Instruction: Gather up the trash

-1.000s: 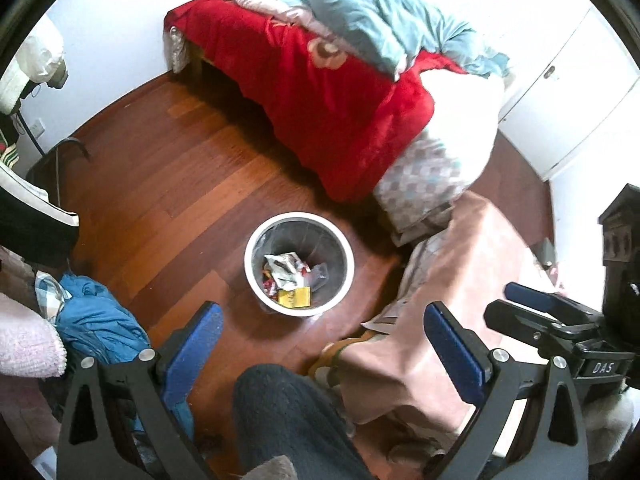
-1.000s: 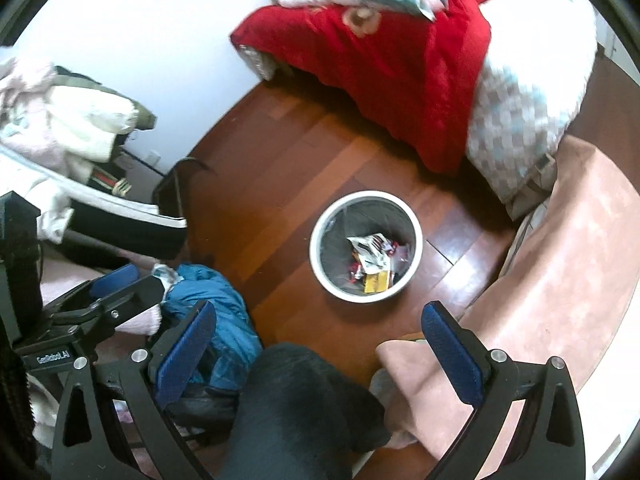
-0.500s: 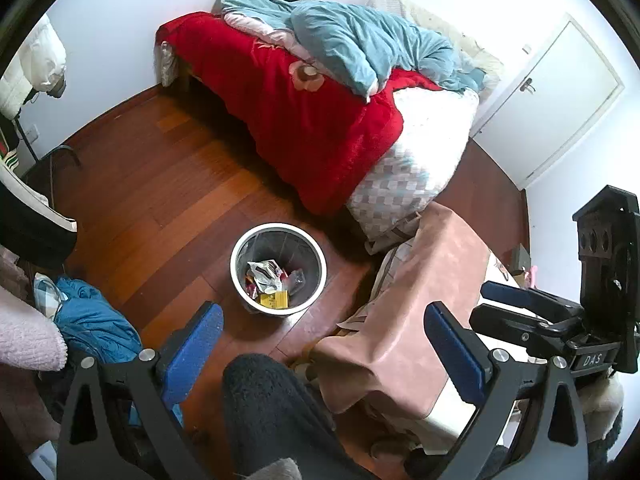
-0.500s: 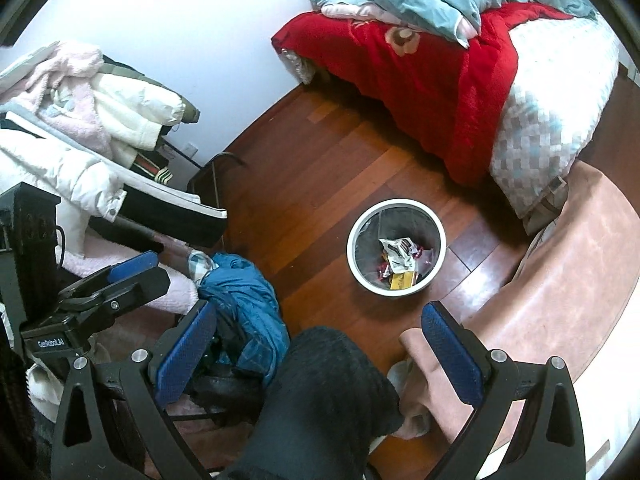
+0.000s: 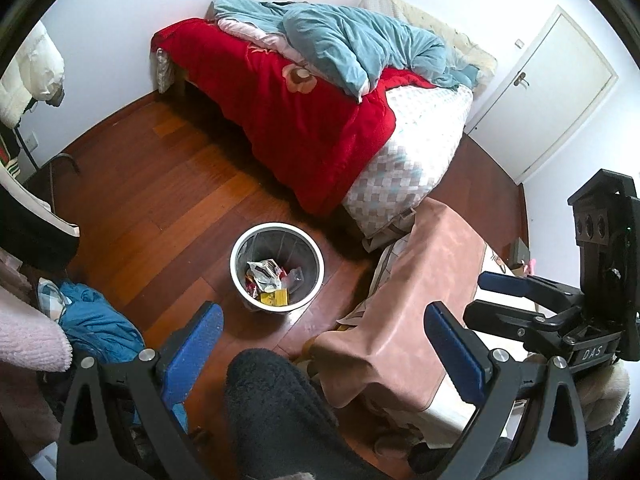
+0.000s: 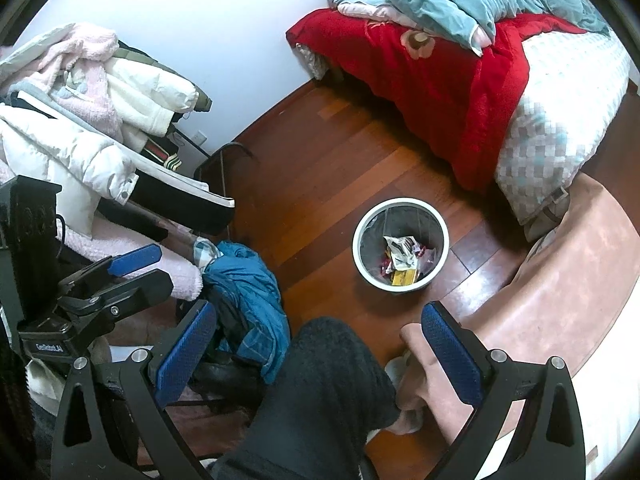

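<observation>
Both grippers are higher up now than a moment ago, and the bin (image 5: 277, 267) looks smaller and farther below them than it did. More of the room shows too, like the door (image 5: 548, 96) past the bed (image 5: 320, 120). I think this means the dropping part is done and the person is standing back to look for more trash. The left gripper (image 5: 320, 348) has its blue fingers (image 5: 192, 344) spread wide with nothing between them. The right gripper (image 6: 316, 344) is spread wide too, and it holds nothing. The bin sits on the wood floor (image 5: 160, 200), ahead of both grippers and well below them, a bit left of middle for the left one and a bit right of middle for the right one. It is round, with a white rim and a dark bag inside. At the bottom lie crumpled wrappers (image 6: 400, 254) and something flat and yellow (image 6: 404, 277). I see no loose trash on the floor near the bin. A blue jacket (image 6: 248, 292) lies in a heap to the left.
</observation>
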A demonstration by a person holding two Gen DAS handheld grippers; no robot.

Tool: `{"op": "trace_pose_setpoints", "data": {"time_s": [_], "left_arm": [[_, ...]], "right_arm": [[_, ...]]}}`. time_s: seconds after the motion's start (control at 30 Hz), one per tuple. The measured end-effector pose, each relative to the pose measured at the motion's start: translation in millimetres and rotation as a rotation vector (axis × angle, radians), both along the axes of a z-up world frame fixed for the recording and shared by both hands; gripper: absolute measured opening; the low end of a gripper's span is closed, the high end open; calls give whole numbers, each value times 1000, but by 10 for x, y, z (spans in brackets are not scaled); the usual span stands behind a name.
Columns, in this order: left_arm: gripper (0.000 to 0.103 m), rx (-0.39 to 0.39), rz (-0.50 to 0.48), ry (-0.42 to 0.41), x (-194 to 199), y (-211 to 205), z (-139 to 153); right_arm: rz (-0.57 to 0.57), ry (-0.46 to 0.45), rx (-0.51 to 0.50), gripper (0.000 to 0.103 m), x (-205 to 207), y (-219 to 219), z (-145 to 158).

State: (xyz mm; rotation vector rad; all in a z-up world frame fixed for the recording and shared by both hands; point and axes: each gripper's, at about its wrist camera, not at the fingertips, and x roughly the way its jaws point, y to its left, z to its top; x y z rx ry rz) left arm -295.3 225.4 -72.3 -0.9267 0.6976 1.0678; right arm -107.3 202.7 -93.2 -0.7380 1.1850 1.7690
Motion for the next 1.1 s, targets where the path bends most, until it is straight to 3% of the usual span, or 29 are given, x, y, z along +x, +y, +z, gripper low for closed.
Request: {"op": "trace_pose_setpoints", "data": {"time_s": [1.1], "left_arm": [[103,8,-31,-12,116,-85,64]], "right_arm": [[-2,-3,10,103,40,-107,135]]}}
